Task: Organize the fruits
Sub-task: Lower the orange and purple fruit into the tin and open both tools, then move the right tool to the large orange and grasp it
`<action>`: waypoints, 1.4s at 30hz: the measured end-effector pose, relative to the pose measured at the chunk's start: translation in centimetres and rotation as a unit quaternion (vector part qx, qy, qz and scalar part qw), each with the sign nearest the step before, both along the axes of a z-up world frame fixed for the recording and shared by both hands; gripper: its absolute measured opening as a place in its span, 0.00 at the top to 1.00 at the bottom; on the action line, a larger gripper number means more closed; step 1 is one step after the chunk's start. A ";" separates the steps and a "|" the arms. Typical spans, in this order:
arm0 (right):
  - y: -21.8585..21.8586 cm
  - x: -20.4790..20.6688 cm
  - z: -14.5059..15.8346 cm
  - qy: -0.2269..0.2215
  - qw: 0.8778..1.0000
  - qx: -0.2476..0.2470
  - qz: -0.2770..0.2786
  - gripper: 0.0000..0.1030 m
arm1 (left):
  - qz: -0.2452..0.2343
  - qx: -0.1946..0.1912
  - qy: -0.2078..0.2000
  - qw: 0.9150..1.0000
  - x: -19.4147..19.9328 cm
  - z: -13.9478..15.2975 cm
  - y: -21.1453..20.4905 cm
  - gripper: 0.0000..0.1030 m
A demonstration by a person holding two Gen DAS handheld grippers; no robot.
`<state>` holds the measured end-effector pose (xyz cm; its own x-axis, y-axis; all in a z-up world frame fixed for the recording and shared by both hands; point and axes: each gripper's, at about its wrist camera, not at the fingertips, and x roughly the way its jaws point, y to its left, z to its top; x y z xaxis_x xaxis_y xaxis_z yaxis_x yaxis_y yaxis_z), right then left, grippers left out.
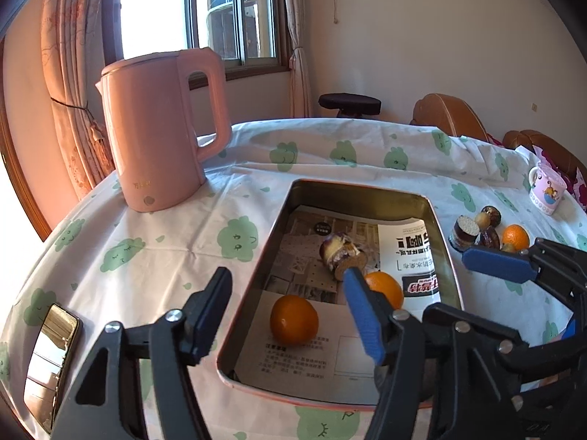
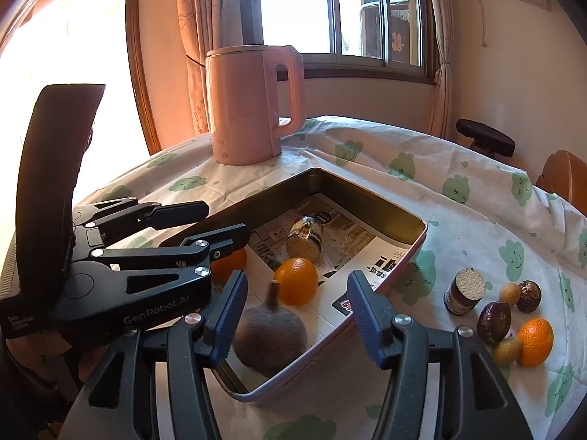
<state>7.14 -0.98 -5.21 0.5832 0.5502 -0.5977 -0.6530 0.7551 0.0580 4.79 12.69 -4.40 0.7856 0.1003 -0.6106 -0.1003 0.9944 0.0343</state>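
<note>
A metal tin [image 1: 445, 256] [image 2: 414, 253] lined with printed paper holds two oranges [image 1: 294, 319] [image 2: 296, 281], a sugarcane piece [image 1: 339, 251] [image 2: 303, 240] and a blurred brown round fruit [image 2: 269, 337] at its near corner. My left gripper [image 1: 286, 308] is open over the tin's near end; it also shows in the right wrist view [image 2: 220, 227]. My right gripper [image 2: 297, 311] is open and empty, with the brown fruit below it. Loose fruit lies right of the tin: a sugarcane piece [image 2: 465, 291], an orange [image 2: 535, 341], dark passion fruits [image 2: 493, 321] and small yellowish fruits [image 2: 508, 350].
A pink kettle [image 1: 161, 132] [image 2: 253, 102] stands behind the tin. A phone [image 1: 51, 363] lies at the near left edge. A pink mug [image 1: 546, 190] stands far right. Chairs [image 1: 451, 117] and a stool [image 1: 348, 104] surround the cloth-covered table [image 1: 165, 256].
</note>
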 end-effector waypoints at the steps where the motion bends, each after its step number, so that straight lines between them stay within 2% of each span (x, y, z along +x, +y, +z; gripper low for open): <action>1: -0.6 -0.1 0.2 -0.002 1.000 0.002 -0.003 0.42 | -0.004 -0.001 -0.004 1.000 0.0 0.2 -0.2 0.23; 5: -3.7 -0.3 0.5 -0.007 1.000 -0.003 -0.028 0.39 | -0.016 0.009 -0.015 1.000 0.4 0.7 -1.5 0.21; 9: -8.2 0.1 0.5 -0.009 0.996 -0.012 -0.083 0.38 | -0.007 0.019 -0.024 1.000 1.8 1.3 -2.0 0.16; 15: -14.4 1.3 0.3 -0.008 0.986 -0.023 -0.163 0.38 | 0.005 -0.005 -0.025 1.000 3.0 2.2 -2.6 0.15; 20: -17.6 2.4 -0.2 0.001 0.978 -0.021 -0.210 0.38 | -0.010 0.007 -0.026 1.000 3.8 2.3 -5.5 0.14; 26: -18.7 3.5 -0.8 0.009 0.974 -0.029 -0.222 0.38 | -0.016 0.003 -0.022 1.000 5.0 2.8 -7.9 0.14; 31: -18.3 5.3 -1.1 0.025 0.975 -0.022 -0.218 0.38 | -0.032 0.015 -0.024 0.999 5.8 3.1 -10.6 0.14; 40: -17.0 7.7 -2.5 0.060 0.977 -0.032 -0.203 0.38 | -0.048 0.020 -0.005 0.999 7.0 1.8 -13.0 0.14; 42: -17.3 8.3 -2.9 0.073 0.976 -0.020 -0.205 0.38 | -0.050 0.019 -0.002 0.999 7.1 1.5 -13.2 0.14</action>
